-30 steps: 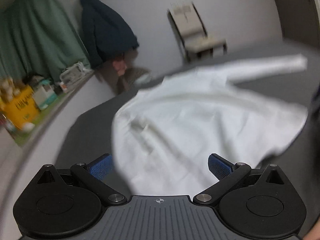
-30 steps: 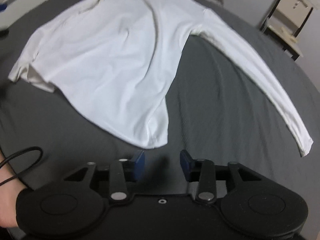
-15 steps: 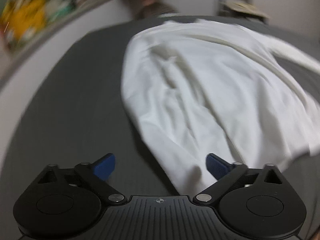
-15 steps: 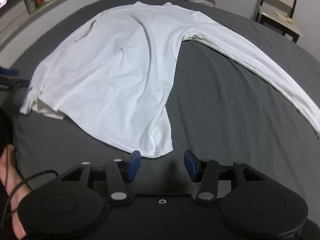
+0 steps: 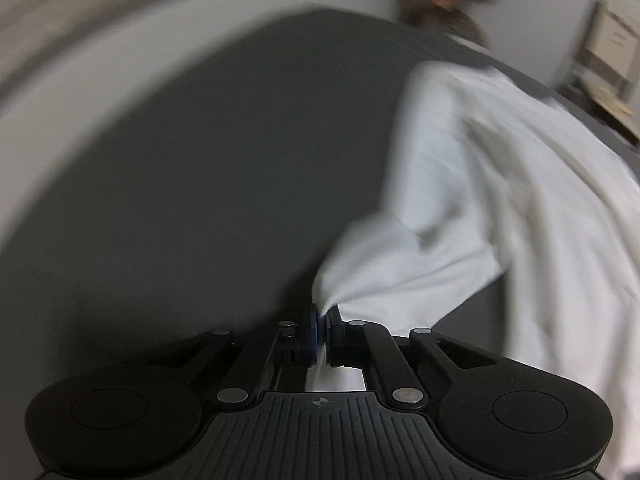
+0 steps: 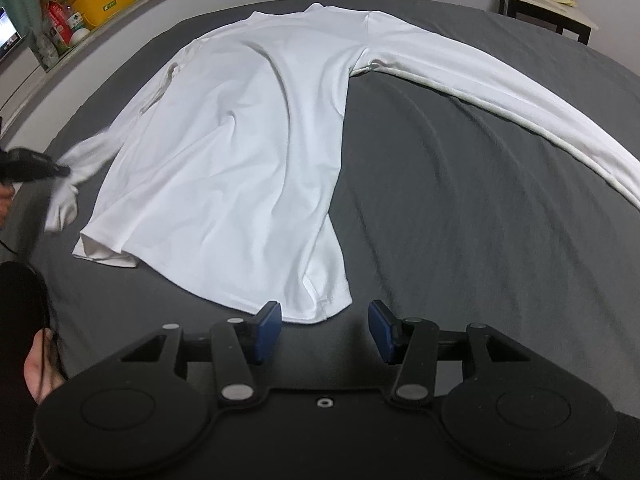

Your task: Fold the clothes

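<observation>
The white shirt (image 6: 248, 152) lay flat on the grey bed (image 6: 460, 208). The left tool (image 5: 320, 326) pinched its sleeve end. The right tool (image 6: 324, 330), wide apart, sat just beside the hem corner.

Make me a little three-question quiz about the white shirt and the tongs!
1. True or false: the left tongs are shut on a sleeve of the white shirt.
2. The right tongs are: A) open, just short of the shirt's hem; B) shut on the hem; C) holding the other sleeve.
3. Fill in: the shirt lies on a dark ____ sheet.

Key: 1 true; 2 A; 3 grey.
</observation>
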A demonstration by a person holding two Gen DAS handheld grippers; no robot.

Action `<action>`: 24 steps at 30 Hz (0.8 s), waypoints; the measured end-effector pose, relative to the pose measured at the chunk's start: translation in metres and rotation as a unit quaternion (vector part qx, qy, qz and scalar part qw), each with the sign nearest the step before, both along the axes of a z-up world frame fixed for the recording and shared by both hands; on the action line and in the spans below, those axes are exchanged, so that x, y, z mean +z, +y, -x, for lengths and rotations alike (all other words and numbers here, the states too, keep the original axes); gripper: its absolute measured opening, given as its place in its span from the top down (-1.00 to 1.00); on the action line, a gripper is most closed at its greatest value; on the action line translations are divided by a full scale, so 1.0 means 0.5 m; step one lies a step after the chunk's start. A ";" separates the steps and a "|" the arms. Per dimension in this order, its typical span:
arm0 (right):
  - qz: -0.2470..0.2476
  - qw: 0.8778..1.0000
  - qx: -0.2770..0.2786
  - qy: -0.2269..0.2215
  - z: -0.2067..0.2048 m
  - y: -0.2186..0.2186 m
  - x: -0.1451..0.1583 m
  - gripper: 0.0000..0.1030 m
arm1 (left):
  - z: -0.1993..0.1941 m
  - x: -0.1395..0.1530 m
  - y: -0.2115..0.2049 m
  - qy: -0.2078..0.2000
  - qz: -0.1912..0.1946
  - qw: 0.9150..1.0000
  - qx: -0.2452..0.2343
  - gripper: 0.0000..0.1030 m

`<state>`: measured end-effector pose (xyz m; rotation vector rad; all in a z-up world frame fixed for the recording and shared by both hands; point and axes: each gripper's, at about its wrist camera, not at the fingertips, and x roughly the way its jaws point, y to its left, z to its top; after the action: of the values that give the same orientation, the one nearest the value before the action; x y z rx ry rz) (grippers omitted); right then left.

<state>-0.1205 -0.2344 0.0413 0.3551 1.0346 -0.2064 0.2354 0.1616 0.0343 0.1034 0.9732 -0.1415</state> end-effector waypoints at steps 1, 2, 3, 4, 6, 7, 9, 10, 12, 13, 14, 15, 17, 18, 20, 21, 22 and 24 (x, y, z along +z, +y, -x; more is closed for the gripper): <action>-0.001 1.000 0.000 0.001 -0.002 -0.001 -0.001 0.08 | -0.016 0.015 0.021 -0.015 -0.018 1.000 0.012 0.94; -0.002 1.000 0.000 0.002 -0.005 -0.001 -0.002 0.08 | -0.032 0.027 0.038 -0.023 -0.034 0.999 0.019 0.94; -0.004 1.000 -0.002 0.004 -0.008 -0.003 -0.004 0.08 | -0.048 0.033 0.053 -0.023 -0.048 0.998 0.022 0.94; -0.006 1.000 -0.004 0.006 -0.010 -0.005 -0.006 0.08 | -0.064 0.037 0.068 -0.020 -0.062 0.998 0.025 0.94; -0.010 1.000 -0.009 0.012 -0.015 -0.009 -0.010 0.08 | -0.088 0.025 0.089 -0.006 -0.083 0.996 0.033 0.93; -0.010 1.000 -0.010 0.015 -0.017 -0.009 -0.012 0.08 | -0.099 0.017 0.099 0.002 -0.093 0.995 0.036 0.93; -0.010 1.000 -0.013 0.021 -0.019 -0.009 -0.014 0.08 | -0.117 -0.002 0.119 0.017 -0.105 0.993 0.043 0.92; -0.009 1.000 -0.013 0.024 -0.020 -0.008 -0.015 0.08 | -0.120 -0.013 0.131 0.023 -0.091 0.995 0.042 0.92; -0.006 1.000 -0.013 0.027 -0.022 -0.007 -0.016 0.08 | -0.119 -0.029 0.160 0.029 -0.042 0.998 0.043 0.92; -0.004 0.999 -0.013 0.029 -0.023 -0.006 -0.017 0.08 | -0.113 -0.033 0.179 0.028 -0.019 0.998 0.051 0.84; -0.003 0.999 -0.013 0.030 -0.024 -0.006 -0.017 0.08 | -0.104 -0.035 0.201 0.026 0.004 0.998 0.063 0.59; -0.001 0.999 -0.012 0.032 -0.024 -0.005 -0.017 0.08 | -0.095 -0.037 0.223 0.024 0.027 0.997 0.075 0.13; 0.002 0.999 -0.010 0.037 -0.027 -0.003 -0.018 0.08 | -0.072 -0.038 0.266 0.015 0.070 0.993 0.093 -0.59; 0.004 0.999 -0.009 0.039 -0.027 -0.002 -0.019 0.08 | -0.057 -0.034 0.286 0.006 0.089 0.991 0.097 -0.66; 0.007 0.999 -0.008 0.040 -0.027 0.000 -0.019 0.08 | -0.021 -0.030 0.315 -0.005 0.123 0.988 0.091 -0.66; 0.009 0.999 -0.008 0.040 -0.026 0.001 -0.018 0.08 | -0.003 -0.029 0.322 -0.010 0.131 0.988 0.085 -0.66; 0.011 0.999 -0.008 0.040 -0.025 0.001 -0.017 0.08 | 0.016 -0.029 0.329 -0.014 0.140 0.987 0.079 -0.65; 0.015 0.999 -0.009 0.039 -0.023 0.003 -0.016 0.08 | 0.040 -0.036 0.334 -0.015 0.142 0.988 0.056 -0.65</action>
<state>-0.1091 -0.2329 0.0335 0.3310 1.1036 -0.2528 0.2155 0.3286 0.0165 -0.2091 0.9177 -0.1733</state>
